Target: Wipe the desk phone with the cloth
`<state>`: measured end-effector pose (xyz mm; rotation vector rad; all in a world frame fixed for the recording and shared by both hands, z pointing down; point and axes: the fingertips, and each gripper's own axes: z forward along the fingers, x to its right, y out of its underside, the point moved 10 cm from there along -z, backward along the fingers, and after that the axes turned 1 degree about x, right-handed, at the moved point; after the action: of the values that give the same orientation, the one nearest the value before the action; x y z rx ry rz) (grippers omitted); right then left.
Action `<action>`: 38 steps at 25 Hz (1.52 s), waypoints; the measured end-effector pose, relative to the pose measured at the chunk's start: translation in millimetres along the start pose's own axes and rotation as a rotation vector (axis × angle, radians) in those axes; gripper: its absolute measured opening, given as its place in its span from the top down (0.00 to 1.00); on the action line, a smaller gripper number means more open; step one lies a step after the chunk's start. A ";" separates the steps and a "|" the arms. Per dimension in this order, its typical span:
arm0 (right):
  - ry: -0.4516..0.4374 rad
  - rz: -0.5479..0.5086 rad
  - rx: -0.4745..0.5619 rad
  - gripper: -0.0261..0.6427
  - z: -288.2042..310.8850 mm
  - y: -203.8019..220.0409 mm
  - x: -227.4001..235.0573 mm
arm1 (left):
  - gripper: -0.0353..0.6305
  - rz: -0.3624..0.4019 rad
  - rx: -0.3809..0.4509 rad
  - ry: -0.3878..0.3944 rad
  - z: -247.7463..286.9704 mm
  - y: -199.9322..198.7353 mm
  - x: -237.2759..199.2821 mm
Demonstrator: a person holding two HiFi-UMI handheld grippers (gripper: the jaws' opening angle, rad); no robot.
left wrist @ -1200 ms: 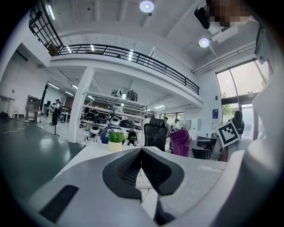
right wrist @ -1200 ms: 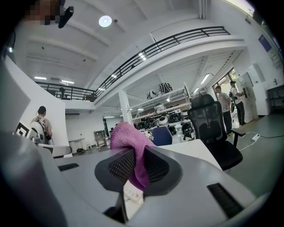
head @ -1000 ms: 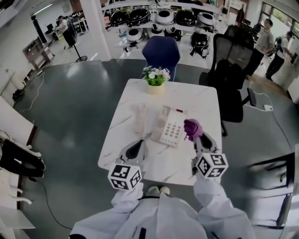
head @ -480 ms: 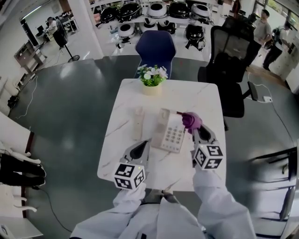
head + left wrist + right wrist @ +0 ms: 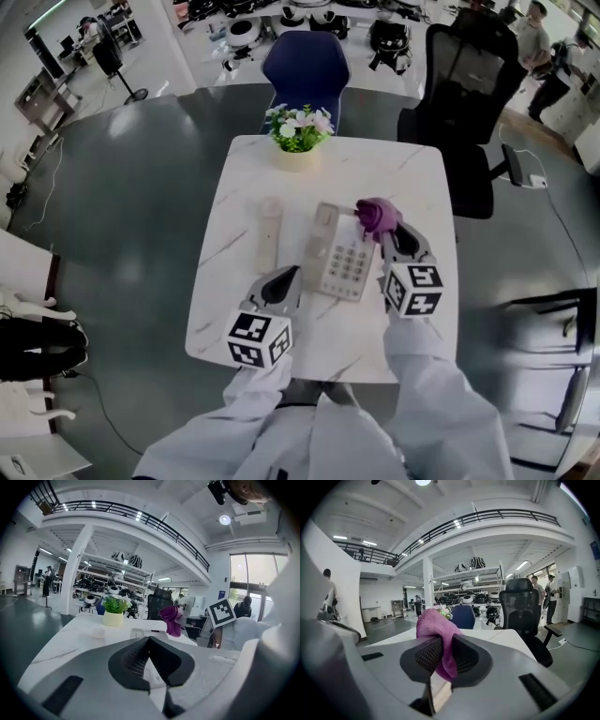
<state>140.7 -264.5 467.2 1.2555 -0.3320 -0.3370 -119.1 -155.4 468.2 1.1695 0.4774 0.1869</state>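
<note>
The right gripper [image 5: 386,231] moved cloth [image 5: 375,214] up the phone [image 5: 339,260].

The head view looks steeply down on the table [image 5: 412,187]. Both gripper views sit low, facing across it toward the black chair [image 5: 459,84] [image 5: 159,604] [image 5: 520,606].

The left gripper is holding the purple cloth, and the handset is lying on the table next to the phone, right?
Not quite. The purple cloth is pinched in the fingers of the right gripper, not the left gripper. The right gripper view shows this. The handset does lie on the table next to the phone.
</note>
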 end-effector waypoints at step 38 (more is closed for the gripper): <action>-0.132 -0.002 -0.402 0.91 61.4 29.1 -11.3 | 0.95 -0.067 -0.067 -0.006 18.9 27.6 -4.9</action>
<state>106.5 -304.8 511.3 0.8409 -0.3547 -0.4647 -112.0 -162.5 500.5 1.0871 0.5012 0.1401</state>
